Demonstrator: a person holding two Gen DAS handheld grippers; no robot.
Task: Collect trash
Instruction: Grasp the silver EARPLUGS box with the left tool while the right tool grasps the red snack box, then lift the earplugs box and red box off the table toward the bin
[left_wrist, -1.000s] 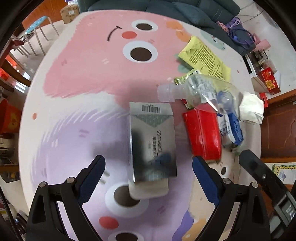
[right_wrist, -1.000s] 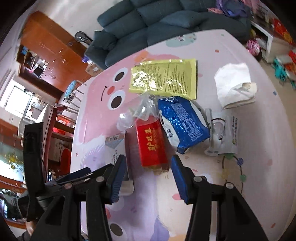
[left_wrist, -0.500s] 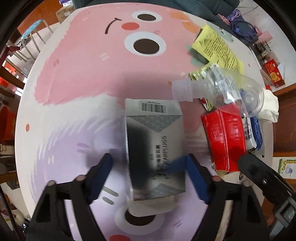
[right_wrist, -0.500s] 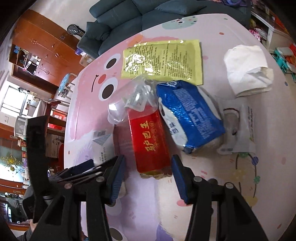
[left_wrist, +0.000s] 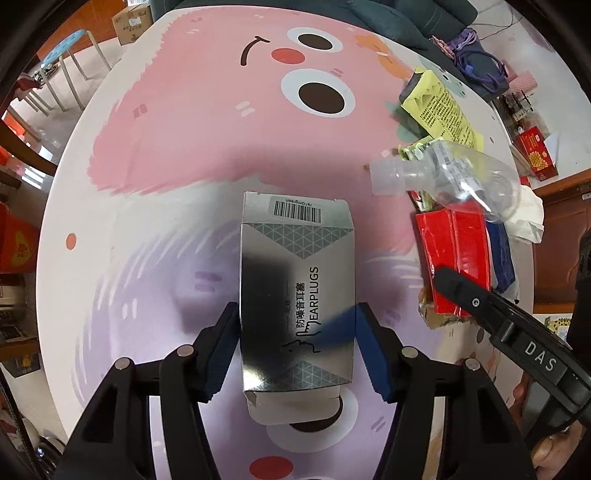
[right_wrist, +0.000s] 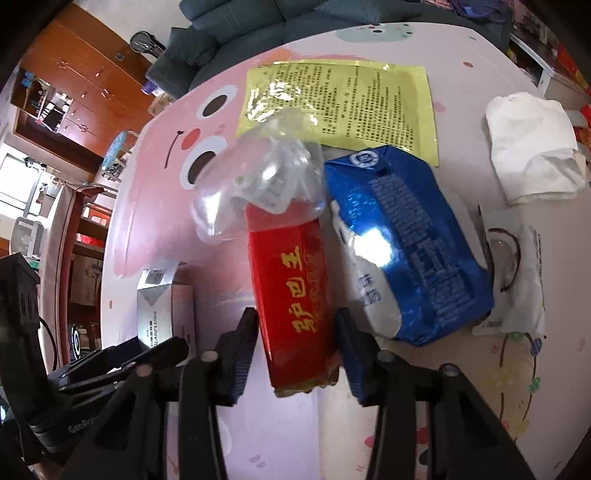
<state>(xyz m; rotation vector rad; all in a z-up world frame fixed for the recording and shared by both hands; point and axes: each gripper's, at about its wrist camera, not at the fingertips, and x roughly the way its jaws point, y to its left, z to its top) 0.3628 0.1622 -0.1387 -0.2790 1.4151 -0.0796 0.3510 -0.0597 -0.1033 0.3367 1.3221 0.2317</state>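
Two pickups run at once on the round table (left_wrist: 155, 122) with the cartoon-face cover.

Left gripper (left_wrist: 297, 350): its jaws have just been closing, and the blue pads now sit against both long sides of the silver earplug box (left_wrist: 297, 291). I read that as a pinch on the box, low on its body toward the near end. The box lies flat near the middle of the table, barcode end pointing away, with its near flap hanging open. It looks like thin card and probably empty, so I judge it light and easy to crush. The grip across the width is the sensible one, but a hard squeeze would buckle the walls.

Right gripper (right_wrist: 297, 347): its jaws have also just been closing. The pads flank the near end of the red packet (right_wrist: 291, 291), touching or nearly so; I cannot tell whether they press yet. The packet is glossy foil-like wrap, torn at the near end. I judge it light, slippery and soft, so a hold further up its body would be safer than one on the ragged tip.

Neighbours are tight on the right side. The clear plastic bottle (right_wrist: 258, 188) rests on the far end of the red packet, and the blue bag (right_wrist: 406, 243) lies just beside it. Lifting the packet will likely roll the bottle. The yellow sachet (right_wrist: 340, 107) and white tissue (right_wrist: 532, 147) lie further back.

Room for moving: the pink area beyond the box is open, with the table edge well off to the left. The two grippers work near each other, so straight-up lifts seem best.
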